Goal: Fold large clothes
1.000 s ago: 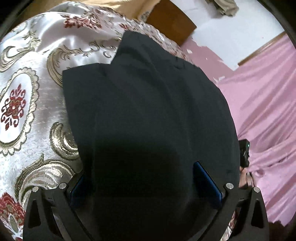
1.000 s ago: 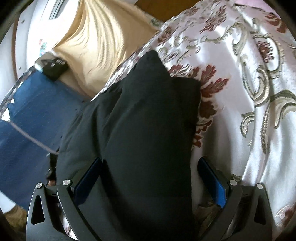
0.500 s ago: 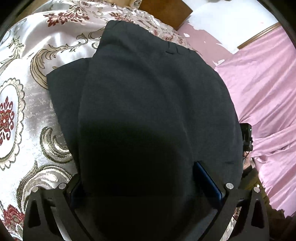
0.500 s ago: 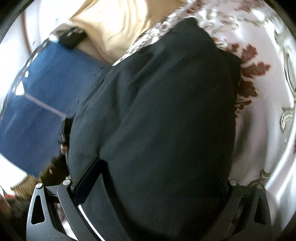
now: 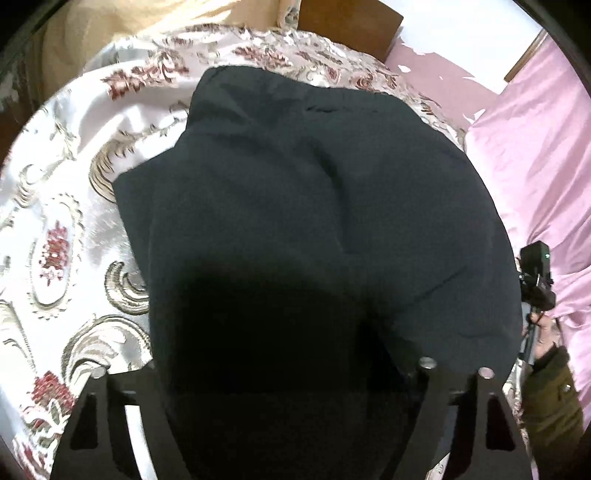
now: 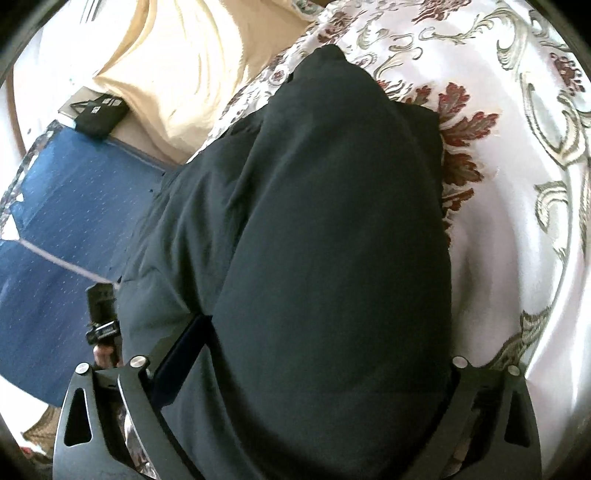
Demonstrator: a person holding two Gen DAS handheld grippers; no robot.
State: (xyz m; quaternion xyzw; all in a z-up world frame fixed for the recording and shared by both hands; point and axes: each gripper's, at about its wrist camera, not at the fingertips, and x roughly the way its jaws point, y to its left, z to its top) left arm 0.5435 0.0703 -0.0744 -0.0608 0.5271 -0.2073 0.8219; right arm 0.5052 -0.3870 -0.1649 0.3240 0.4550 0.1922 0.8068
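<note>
- While the left wrist view looked down along the left tongs (image 5: pixel 288 373), the dark garment (image 5: pixel 314 206) filled most of the frame, lying on the patterned bedspread (image 5: pixel 66 229) with its far end towards the wooden headboard (image 5: pixel 347 22).
- Cloth was draped over and between both arms of the left tongs, hiding the tips; the arms stood apart, but whether they pinched any cloth could not be told.
- A second, lower layer of the garment stuck out at the left edge, so at least one fold appeared to have been made already; the upper layer bulged instead of lying flat.
- At the right edge sat the pink sheet (image 5: pixel 535 147) and the other handset.
- From the right wrist view, the right tongs (image 6: pixel 301 354) were likewise buried: one blue pad (image 6: pixel 184 354) showed on the left, clear of a firm pinch as far as could be seen, while the right finger was covered, so the grip stayed uncertain.
- The garment (image 6: pixel 332 229) lay near the bed's edge, with the blue mat (image 6: pixel 62 206) and yellow pillow (image 6: pixel 192 70) beyond.
- Judged so, folding was midway: the upper layer needed laying flat and squaring, and further folds probably remained.
</note>
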